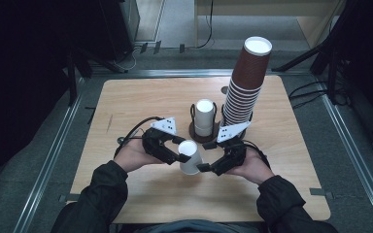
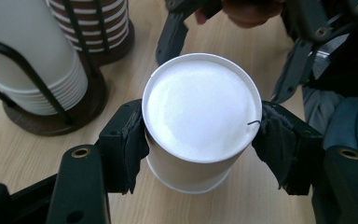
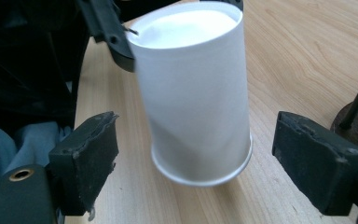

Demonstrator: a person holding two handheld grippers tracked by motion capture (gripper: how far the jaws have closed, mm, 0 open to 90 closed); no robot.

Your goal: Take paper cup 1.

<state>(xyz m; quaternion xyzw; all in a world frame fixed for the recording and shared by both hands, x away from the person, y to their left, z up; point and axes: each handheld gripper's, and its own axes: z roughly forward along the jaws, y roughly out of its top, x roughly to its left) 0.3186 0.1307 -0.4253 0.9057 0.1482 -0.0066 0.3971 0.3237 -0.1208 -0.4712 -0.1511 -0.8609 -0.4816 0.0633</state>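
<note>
A white paper cup [image 1: 189,156] is upside down and slightly tilted over the front middle of the wooden table [image 1: 126,102]. My left gripper [image 1: 179,150] is shut on it, its jaws pressing both sides just below the cup's upturned base [image 2: 200,107]. The right gripper [image 1: 212,158] comes in from the right and stands open. In the right gripper view the cup [image 3: 196,93] hangs between that gripper's [image 3: 196,168] spread jaws, touching neither pad [image 3: 319,161]. The cup's rim looks lifted a little off the wood.
Just behind the cup a dark wire holder [image 1: 194,133] carries a short stack of white cups [image 1: 204,116]. To its right rises a tall leaning stack of brown cups [image 1: 245,82]. A metal frame [image 1: 53,160] borders the table.
</note>
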